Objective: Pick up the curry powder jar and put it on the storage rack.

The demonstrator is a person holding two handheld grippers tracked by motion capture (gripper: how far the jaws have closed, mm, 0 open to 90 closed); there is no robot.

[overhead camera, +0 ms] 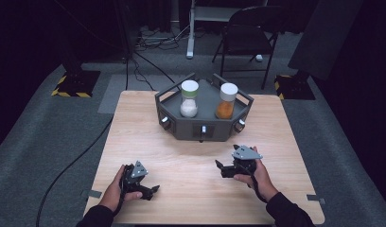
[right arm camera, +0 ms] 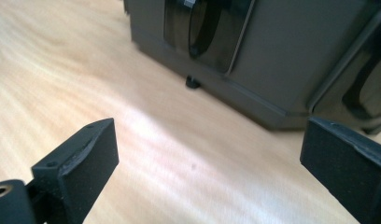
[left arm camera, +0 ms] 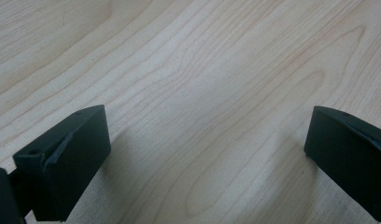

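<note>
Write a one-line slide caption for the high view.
Two open hand-held grippers, left and right, rest near the table's front, before a grey tray holding two white-capped jars.

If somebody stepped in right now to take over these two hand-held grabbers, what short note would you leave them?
Left gripper: open, holding nothing, low over the near left of the wooden table; its fingers stand wide apart over bare wood.
Right gripper: open, holding nothing, near right, aimed at the grey tray.
The tray sits at the far middle of the table with two white-capped jars upright in it: the white-filled jar on the left, the orange-filled jar on the right.
Done: nothing visible; both jars are untouched.
Left: probably reach in and grasp a jar.
</note>
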